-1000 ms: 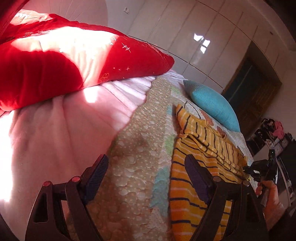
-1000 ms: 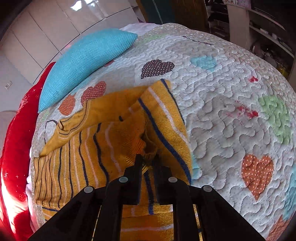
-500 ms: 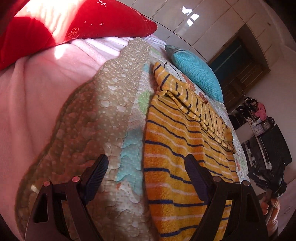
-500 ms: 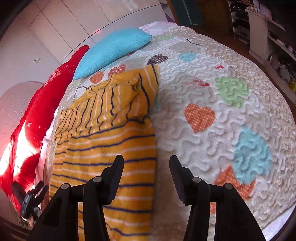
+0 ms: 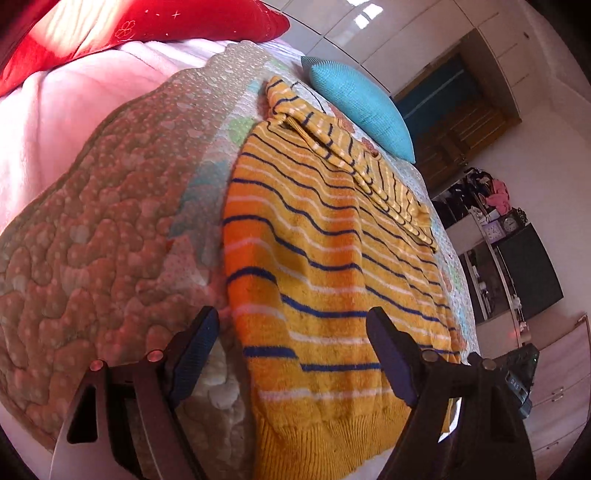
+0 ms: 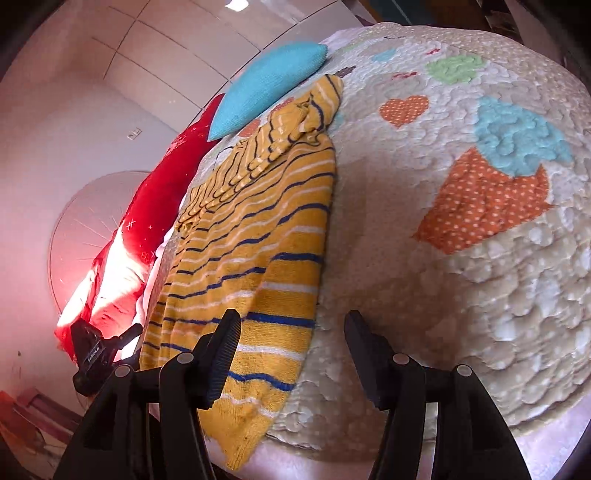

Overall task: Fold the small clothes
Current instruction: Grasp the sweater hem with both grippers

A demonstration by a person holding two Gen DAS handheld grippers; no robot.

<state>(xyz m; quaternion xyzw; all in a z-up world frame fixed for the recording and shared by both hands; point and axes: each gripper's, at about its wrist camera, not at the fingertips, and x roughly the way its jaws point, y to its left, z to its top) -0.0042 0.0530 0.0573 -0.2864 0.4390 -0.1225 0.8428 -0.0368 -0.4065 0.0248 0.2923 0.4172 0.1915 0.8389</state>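
A yellow sweater point(image 5: 325, 258) with navy and white stripes lies flat on the quilted bedspread point(image 5: 110, 229), its sleeves folded across the chest near the collar. My left gripper point(image 5: 291, 325) hovers over the hem's left corner; its jaws are closing, and the pads press on nothing. In the right wrist view the sweater point(image 6: 258, 229) runs up the left side, and my right gripper point(image 6: 291, 325) hangs over its lower right edge. Those jaws are opening, with only the sweater's edge and the quilt below them. Each gripper shows in the other's view: right gripper point(image 5: 517, 373), left gripper point(image 6: 96, 350).
A turquoise cushion point(image 5: 362, 99) lies beyond the collar, with a red pillow point(image 5: 110, 26) and a pink blanket point(image 5: 66, 110) at the bed's head. The heart-patterned quilt point(image 6: 461, 184) stretches right of the sweater. Shelves with clocks point(image 5: 502, 229) stand beyond the bed.
My right gripper let go of the folded sleeve, opened and drew back to the hem's right edge. My left gripper tipped down and moved over the hem's left corner.
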